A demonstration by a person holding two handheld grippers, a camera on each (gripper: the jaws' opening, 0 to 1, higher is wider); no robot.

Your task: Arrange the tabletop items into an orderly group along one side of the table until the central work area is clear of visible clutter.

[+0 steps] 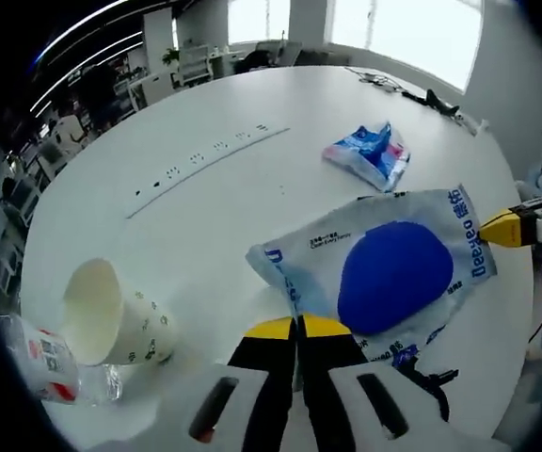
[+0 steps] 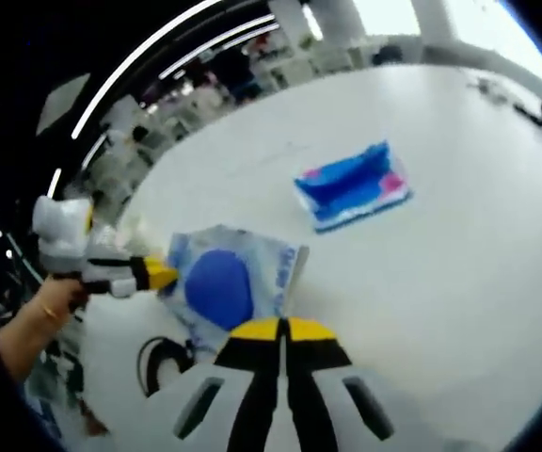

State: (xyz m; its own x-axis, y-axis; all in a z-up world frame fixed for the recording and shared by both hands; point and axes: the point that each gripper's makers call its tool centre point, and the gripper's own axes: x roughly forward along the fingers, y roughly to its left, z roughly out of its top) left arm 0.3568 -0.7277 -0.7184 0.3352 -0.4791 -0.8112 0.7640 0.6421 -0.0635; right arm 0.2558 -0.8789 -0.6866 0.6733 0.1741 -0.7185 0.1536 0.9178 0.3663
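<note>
A clear plastic bag (image 1: 299, 259) printed in blue holds a round blue pad (image 1: 393, 271) and lies over the white table (image 1: 215, 104). My left gripper (image 1: 297, 327) is shut on the bag's near corner. The right gripper (image 1: 499, 227) comes in from the right, its yellow tips pinching the opposite edge. In the right gripper view the same bag (image 2: 222, 282) stretches between my right gripper (image 2: 285, 328), shut on its edge, and the left gripper (image 2: 154, 274), which a hand (image 2: 50, 301) holds. A blue, white and pink packet (image 1: 370, 155) (image 2: 351, 188) lies farther off.
A paper cup (image 1: 111, 315) lies on its side at the near left, beside a crumpled clear bottle (image 1: 45, 363). A socket strip (image 1: 205, 160) runs across the table. Cables (image 1: 426, 96) lie at the far edge. A black cord (image 2: 158, 363) loops near the bag.
</note>
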